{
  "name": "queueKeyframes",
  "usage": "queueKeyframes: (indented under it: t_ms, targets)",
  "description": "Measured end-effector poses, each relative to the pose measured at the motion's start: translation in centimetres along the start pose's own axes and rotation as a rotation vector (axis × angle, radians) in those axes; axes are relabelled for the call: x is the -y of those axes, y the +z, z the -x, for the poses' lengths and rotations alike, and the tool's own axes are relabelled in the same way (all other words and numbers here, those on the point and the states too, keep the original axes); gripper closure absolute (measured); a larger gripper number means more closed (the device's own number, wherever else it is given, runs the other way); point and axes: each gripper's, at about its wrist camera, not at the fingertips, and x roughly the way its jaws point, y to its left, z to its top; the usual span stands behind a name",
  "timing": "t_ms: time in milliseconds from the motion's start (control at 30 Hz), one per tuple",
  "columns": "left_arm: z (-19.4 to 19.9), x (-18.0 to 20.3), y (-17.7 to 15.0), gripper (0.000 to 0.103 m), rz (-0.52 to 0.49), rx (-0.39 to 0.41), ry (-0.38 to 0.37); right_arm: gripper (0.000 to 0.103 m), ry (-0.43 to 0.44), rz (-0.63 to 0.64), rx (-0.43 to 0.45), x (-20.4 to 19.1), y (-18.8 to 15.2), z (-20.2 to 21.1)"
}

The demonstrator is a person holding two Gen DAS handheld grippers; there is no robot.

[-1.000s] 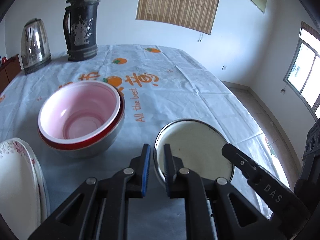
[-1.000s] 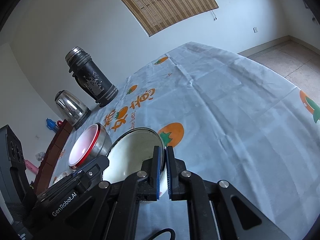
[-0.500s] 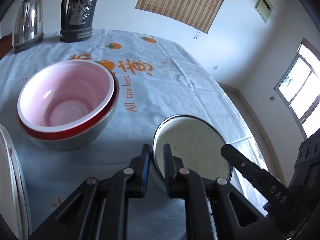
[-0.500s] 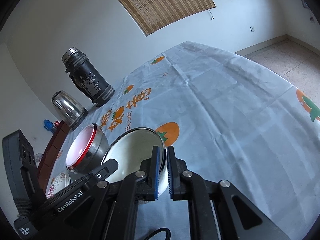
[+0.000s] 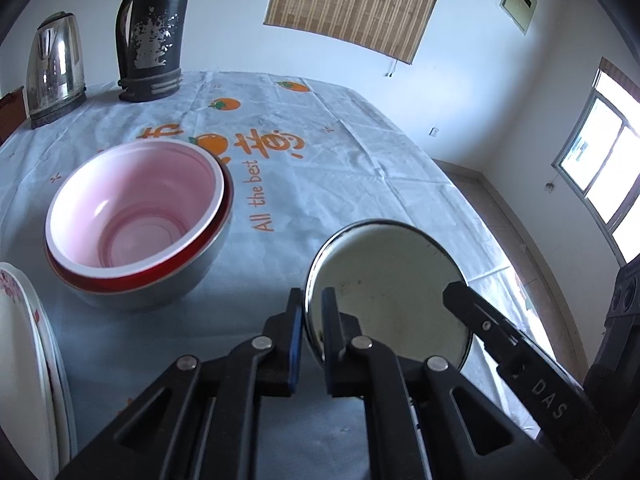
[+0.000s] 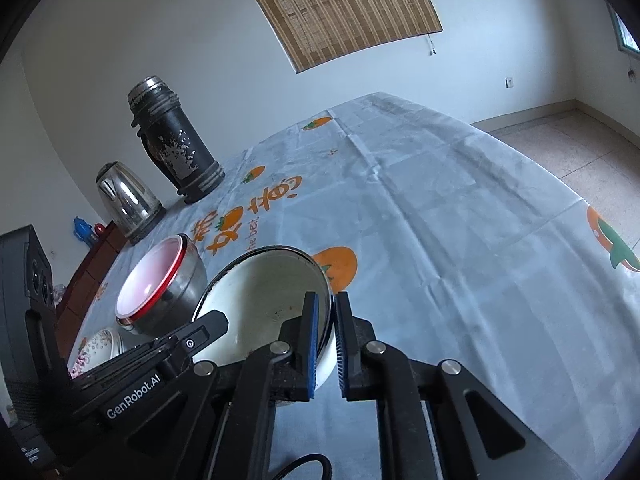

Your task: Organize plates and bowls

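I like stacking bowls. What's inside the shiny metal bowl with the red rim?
A pink bowl sits nested inside the metal bowl, filling it nearly to the rim. The pink bowl looks empty. Whether anything lies between the two bowls cannot be seen, because the pink one covers it.

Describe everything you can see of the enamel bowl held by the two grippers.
The enamel bowl is round and cream-white inside, with a thin dark rim and small dark specks. It is tilted. The left gripper and right gripper are each shut on its rim at opposite sides. It sits beside the stacked pink bowl, apart from it, above the tablecloth.
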Motion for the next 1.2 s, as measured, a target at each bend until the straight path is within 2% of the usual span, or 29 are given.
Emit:
queueKeyframes:
  t_ms: [200,367,500,833,1200]
  targets:
    - [1.8,1.0,0.2,0.098,-0.086,0.068,0.083,0.096,0.032,-0.023,0.005,-0.3,0.0,0.4]
    - [3.2,0.1,0.8,0.098,-0.087,0.092,0.094,0.096,0.054,-0.030,0.033,-1.6,0.1,1.1]
    - [4.0,-0.7,1.2,0.097,-0.100,0.117,0.131,0.096,0.072,-0.033,0.032,-3.0,0.3,0.9]
    - [6.0,-2.3,2.2,0.097,-0.076,0.153,0.137,0.096,0.079,0.005,0.078,-6.5,0.8,2.3]
    - [7.1,-3.4,2.7,0.098,-0.049,0.173,0.140,0.095,0.083,0.030,0.090,-8.5,1.4,2.6]
